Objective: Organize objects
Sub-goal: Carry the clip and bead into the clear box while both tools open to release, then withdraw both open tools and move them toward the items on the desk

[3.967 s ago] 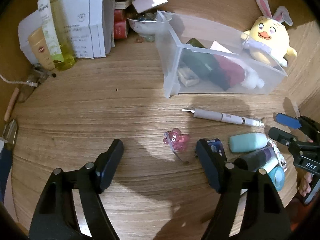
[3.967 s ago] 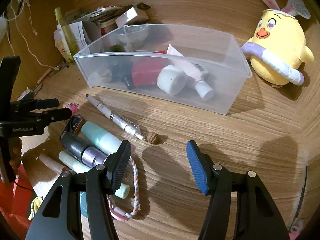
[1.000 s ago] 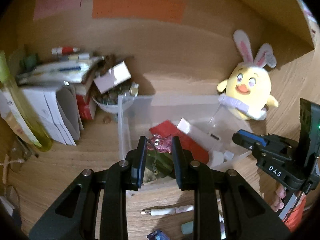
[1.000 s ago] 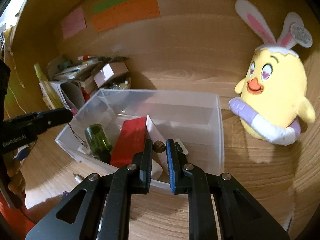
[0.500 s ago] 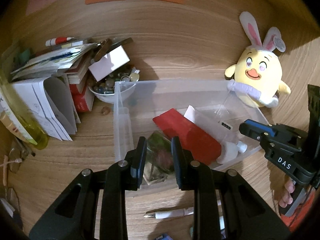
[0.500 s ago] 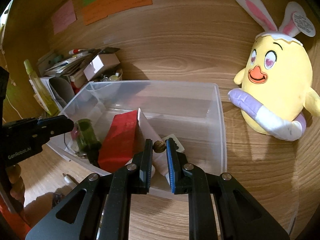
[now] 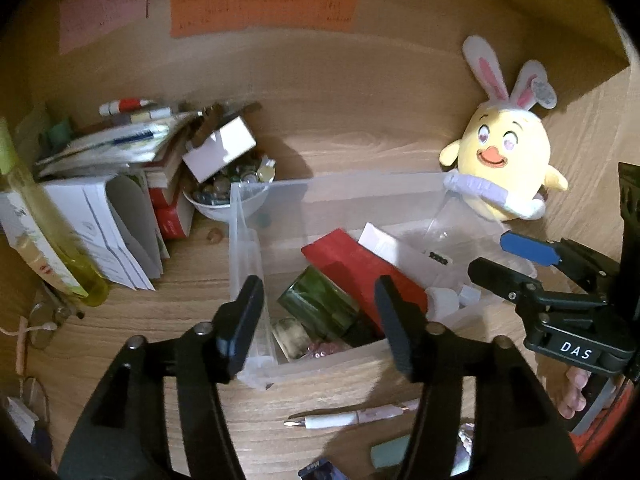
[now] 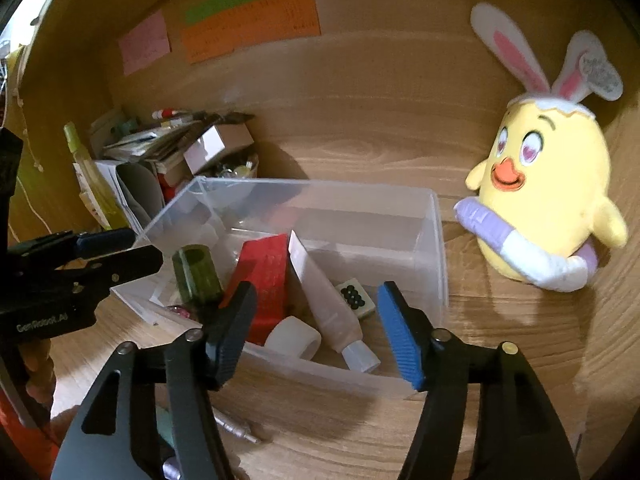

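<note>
Both grippers, left gripper (image 7: 318,322) and right gripper (image 8: 314,330), have dropped their trinkets into the clear bin (image 8: 438,240); jaws opening, empty (lift straight up, clearing its rim).

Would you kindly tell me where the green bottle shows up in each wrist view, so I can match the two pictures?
Left wrist view: green bottle in the clear bin, lower centre, left of the red box.
Right wrist view: green bottle at the bin's left end, centre-left.
Shared landmark: the yellow plush chick, right of the bin in both.
</note>
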`<state>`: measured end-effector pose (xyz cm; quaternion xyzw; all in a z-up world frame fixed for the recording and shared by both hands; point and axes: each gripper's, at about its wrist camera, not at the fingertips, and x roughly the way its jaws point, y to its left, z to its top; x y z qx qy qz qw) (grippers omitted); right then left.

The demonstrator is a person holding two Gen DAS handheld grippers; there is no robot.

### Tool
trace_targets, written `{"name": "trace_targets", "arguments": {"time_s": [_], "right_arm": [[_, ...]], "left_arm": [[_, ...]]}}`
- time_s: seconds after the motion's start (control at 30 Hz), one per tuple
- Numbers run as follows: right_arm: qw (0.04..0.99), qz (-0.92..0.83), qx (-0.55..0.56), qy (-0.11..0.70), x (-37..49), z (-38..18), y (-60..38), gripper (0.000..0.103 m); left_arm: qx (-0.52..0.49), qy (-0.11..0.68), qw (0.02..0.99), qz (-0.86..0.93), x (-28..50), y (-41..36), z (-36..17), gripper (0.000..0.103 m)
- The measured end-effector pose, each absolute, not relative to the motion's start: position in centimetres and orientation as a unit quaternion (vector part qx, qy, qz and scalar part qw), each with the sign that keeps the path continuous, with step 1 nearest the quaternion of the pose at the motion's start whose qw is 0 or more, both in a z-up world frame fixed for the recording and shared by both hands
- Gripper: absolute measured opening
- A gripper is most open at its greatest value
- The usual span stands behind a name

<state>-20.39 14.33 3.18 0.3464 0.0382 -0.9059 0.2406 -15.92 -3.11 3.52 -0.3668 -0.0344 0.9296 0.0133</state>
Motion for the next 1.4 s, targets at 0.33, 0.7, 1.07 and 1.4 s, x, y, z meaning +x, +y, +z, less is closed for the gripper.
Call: {"name": "trace_targets", "arguments": {"time_s": [0.33,0.7,1.07,1.4], "right_arm": [[0.246,-0.915,0.32,0.023,-16.0,4.8,16.1,0.074],[0.257,-0.9,0.351,0.023,-13.4,2.5,16.3,0.074],[0.253,-0.88,0.398,0.048,-11.4,-1.3,15.8,0.074],[0.271,-0.862,0.423,0.075,-9.2,-2.7,15.2,0.074]], "left_arm": [[-0.352,-0.029,-0.002,0.936,-12.3,-3.2,4.7,0.09],[-0.391,-0.035,-0.01,0.92,-9.6,-3.1,1.6,0.095],[-0.445,-0.026,-0.029,0.894,-7.8,-3.2,-3.3,0.095],[-0.469,-0.056,-0.023,0.881,-6.6,-4.8,-5.3,0.095]]}}
